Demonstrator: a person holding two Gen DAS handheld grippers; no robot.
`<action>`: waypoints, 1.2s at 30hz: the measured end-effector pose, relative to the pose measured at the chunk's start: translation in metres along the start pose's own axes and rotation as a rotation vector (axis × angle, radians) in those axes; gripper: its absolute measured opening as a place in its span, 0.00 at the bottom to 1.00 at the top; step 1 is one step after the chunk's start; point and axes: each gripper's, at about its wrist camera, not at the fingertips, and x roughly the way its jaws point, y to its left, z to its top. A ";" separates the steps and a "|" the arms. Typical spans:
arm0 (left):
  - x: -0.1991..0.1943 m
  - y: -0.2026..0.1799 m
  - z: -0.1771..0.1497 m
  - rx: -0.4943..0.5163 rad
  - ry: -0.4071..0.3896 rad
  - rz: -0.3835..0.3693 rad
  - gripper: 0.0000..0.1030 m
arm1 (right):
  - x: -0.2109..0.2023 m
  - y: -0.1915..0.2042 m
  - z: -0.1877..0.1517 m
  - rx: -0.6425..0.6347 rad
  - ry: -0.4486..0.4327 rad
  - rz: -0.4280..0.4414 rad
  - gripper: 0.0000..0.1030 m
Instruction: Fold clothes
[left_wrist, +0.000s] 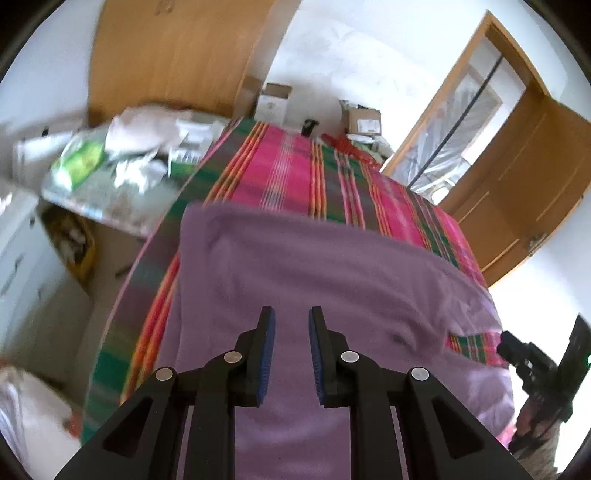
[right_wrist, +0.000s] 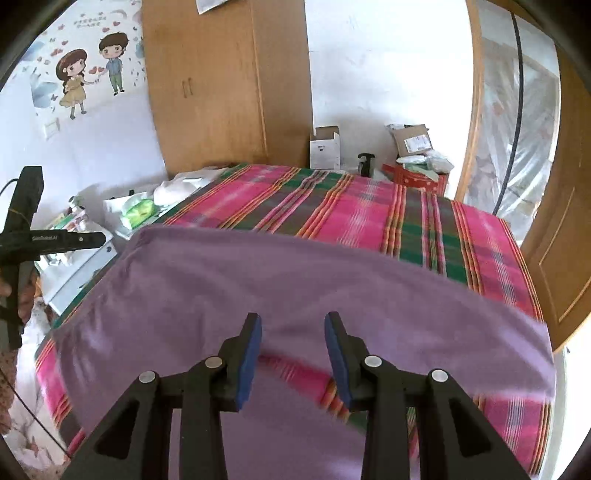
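Purple garment (left_wrist: 295, 266) flat on striped bedspread (left_wrist: 295, 166), left gripper (left_wrist: 291, 317) and right gripper (right_wrist: 293, 323) agape, empty.

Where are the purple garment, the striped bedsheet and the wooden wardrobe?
purple garment (right_wrist: 258, 280): right wrist view, flat middle.
striped bedsheet (right_wrist: 351, 206): right wrist view, bare pink stripe.
wooden wardrobe (right_wrist: 221, 85): right wrist view, door front.

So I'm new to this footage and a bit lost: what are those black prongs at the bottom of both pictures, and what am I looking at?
They are handheld grippers, one in each of a person's hands, each with a fisheye camera looking along its fingers. One picture comes from the left gripper, the other from the right gripper. Both have their jaws open and hold nothing. Below them a purple garment lies spread on a bed with a pink and green striped sheet. The black device at the left picture's right edge is the other gripper. Behind stand a wooden wardrobe and cardboard boxes.
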 end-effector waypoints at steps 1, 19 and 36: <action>0.007 -0.001 0.008 0.015 0.002 0.002 0.19 | 0.008 -0.003 0.008 -0.002 0.001 0.025 0.35; 0.096 -0.020 0.110 0.245 0.097 0.012 0.19 | 0.127 -0.008 0.112 -0.108 0.098 0.126 0.37; 0.158 -0.017 0.089 0.423 0.240 0.054 0.20 | 0.199 -0.016 0.082 -0.232 0.289 0.123 0.44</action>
